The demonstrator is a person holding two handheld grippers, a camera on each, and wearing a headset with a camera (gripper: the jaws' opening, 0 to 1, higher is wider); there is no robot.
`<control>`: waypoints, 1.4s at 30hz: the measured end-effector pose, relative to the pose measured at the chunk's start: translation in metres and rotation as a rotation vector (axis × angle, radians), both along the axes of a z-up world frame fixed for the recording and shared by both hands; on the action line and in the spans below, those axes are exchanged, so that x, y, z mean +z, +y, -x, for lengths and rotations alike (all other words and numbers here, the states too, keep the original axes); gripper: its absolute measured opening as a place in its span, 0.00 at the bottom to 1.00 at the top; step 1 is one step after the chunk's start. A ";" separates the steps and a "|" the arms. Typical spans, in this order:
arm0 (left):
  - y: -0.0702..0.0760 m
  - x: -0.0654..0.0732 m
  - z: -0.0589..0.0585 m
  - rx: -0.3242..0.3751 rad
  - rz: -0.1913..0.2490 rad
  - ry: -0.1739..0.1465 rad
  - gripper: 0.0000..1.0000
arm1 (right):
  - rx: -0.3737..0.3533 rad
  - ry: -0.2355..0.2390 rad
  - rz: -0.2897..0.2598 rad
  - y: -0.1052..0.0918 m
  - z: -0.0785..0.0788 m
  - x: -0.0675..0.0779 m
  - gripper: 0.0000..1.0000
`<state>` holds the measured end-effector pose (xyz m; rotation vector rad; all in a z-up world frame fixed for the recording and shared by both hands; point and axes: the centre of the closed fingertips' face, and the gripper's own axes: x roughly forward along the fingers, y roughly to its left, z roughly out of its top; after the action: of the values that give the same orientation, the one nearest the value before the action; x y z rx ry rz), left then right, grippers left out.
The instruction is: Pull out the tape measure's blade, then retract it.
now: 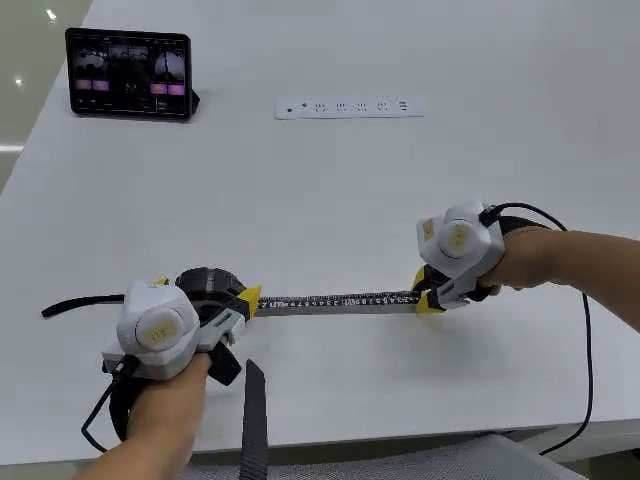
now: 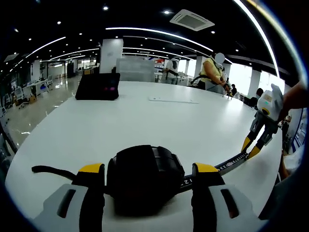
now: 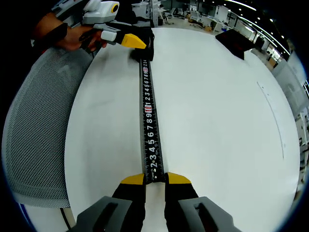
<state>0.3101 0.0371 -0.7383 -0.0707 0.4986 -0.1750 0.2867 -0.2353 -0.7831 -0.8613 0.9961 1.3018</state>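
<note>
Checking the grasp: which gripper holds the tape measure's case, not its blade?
The left gripper: its jaws clamp the black case; the right gripper pinches the blade.

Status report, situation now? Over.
Left claw shut on tape measure. Right claw shut on blade, pulled out across table. Power strip, tablet far off.

The left hand-held gripper [image 1: 205,290] clamps the tape measure case [image 1: 207,281], one jaw on each side, with the left hand [image 1: 172,398] gripping it from behind. Along the blade [image 1: 340,300], away from the case, the right hand-held gripper [image 1: 424,293] pinches the blade's end; the right hand [image 1: 520,258] holds it low.
</note>
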 end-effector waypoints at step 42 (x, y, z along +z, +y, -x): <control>0.006 -0.009 -0.001 0.007 -0.043 0.116 0.60 | -0.059 0.025 0.045 0.012 -0.001 -0.001 0.10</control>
<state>0.3111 0.0429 -0.7470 -0.0404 0.6172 -0.1542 0.2878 -0.2236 -0.7844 -0.8460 1.0665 1.2471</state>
